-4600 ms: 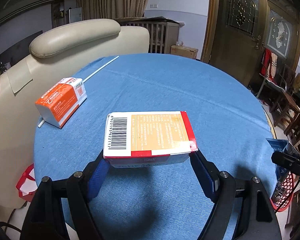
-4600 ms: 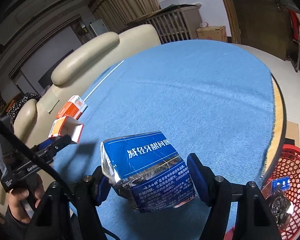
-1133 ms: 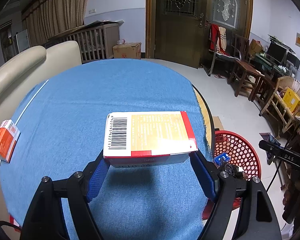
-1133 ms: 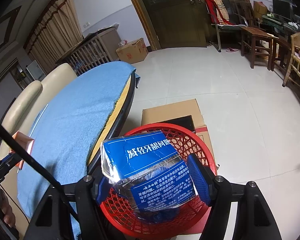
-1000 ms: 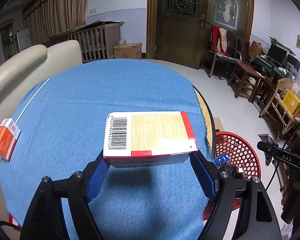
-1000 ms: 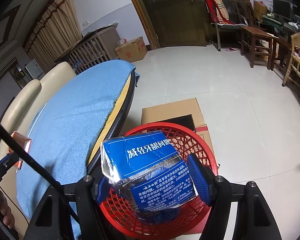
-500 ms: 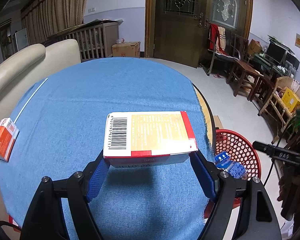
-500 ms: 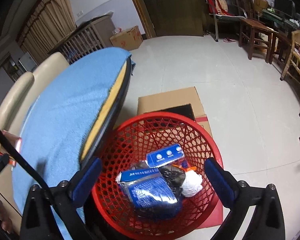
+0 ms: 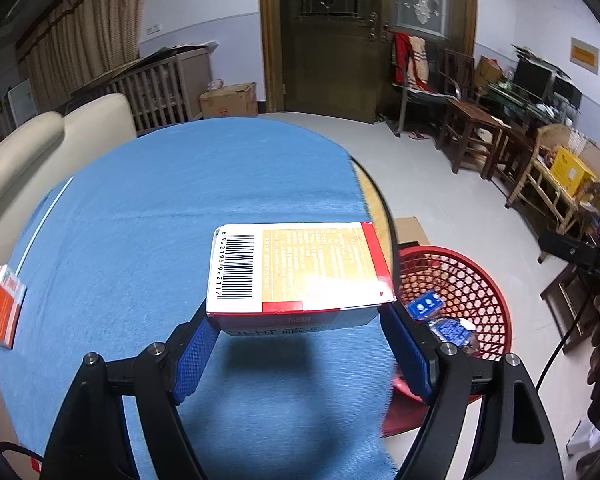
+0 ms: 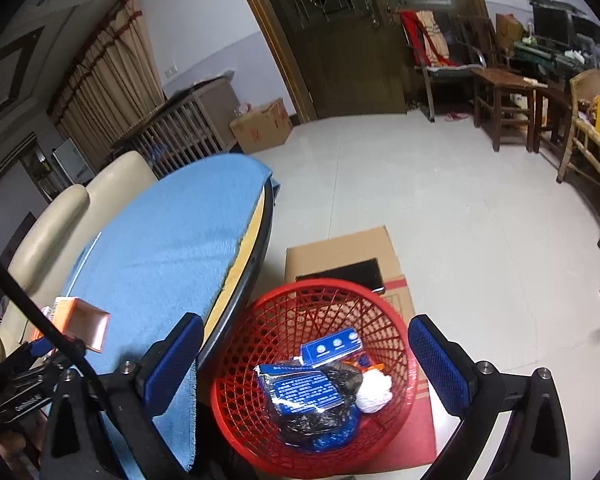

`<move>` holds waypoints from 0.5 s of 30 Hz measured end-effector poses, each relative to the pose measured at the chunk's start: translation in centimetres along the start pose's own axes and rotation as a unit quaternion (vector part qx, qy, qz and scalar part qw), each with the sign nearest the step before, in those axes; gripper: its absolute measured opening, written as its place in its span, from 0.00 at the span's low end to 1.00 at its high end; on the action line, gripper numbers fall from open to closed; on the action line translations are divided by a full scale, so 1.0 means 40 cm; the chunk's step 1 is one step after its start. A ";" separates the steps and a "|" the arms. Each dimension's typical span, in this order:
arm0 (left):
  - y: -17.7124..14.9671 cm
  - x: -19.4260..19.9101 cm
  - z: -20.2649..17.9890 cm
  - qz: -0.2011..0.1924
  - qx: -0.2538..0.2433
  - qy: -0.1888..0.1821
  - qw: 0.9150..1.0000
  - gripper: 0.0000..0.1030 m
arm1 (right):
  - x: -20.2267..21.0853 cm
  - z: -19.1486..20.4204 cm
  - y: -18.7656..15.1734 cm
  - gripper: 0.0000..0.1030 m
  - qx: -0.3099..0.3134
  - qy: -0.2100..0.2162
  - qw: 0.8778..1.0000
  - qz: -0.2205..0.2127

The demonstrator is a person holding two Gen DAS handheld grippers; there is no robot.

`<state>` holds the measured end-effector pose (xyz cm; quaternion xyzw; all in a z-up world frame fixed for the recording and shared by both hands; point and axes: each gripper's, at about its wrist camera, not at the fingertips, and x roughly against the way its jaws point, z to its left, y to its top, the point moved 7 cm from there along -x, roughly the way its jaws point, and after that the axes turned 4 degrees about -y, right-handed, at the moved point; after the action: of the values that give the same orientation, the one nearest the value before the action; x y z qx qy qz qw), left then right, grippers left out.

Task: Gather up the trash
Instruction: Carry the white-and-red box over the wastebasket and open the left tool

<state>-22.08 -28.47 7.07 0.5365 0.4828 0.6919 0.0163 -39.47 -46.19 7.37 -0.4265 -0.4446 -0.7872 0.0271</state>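
My left gripper (image 9: 300, 316) is shut on a red and white carton with a barcode (image 9: 296, 268), held above the blue table (image 9: 180, 208) near its right edge. My right gripper (image 10: 304, 348) is open and empty above the red mesh basket (image 10: 396, 340). The blue foil package (image 10: 304, 390) lies inside the basket with a small blue box (image 10: 332, 346), black plastic and a white wad. The basket also shows in the left wrist view (image 9: 468, 280), beside the table. An orange and white carton (image 9: 0, 308) lies at the table's left edge.
A flattened cardboard box (image 10: 340, 252) lies on the floor behind the basket. A cream sofa (image 9: 40, 148) stands beyond the table. Wooden chairs (image 9: 468, 128) and cluttered benches line the right wall. A white straw (image 9: 44, 220) lies on the table's left side.
My right gripper opened and the blue foil package dropped into the red basket. My left gripper still holds the carton and has shifted slightly toward the basket.
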 end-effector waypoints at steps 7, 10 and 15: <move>0.014 -0.042 -0.103 0.016 -0.031 -0.026 0.999 0.79 | 0.085 -0.039 0.021 1.00 0.000 -0.008 0.999 -0.036; 0.030 -0.062 -0.149 0.022 -0.046 -0.037 0.998 0.79 | 0.112 -0.067 0.022 1.00 -0.008 -0.009 0.999 -0.046; 0.053 -0.106 -0.230 0.036 -0.055 -0.063 0.996 0.79 | 0.139 -0.125 0.021 1.00 -0.029 -0.016 0.998 -0.052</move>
<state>-26.21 -37.89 5.84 0.5944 0.4224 0.6823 0.0520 -45.88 -48.42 10.60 -0.4159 -0.4440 -0.7930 -0.0335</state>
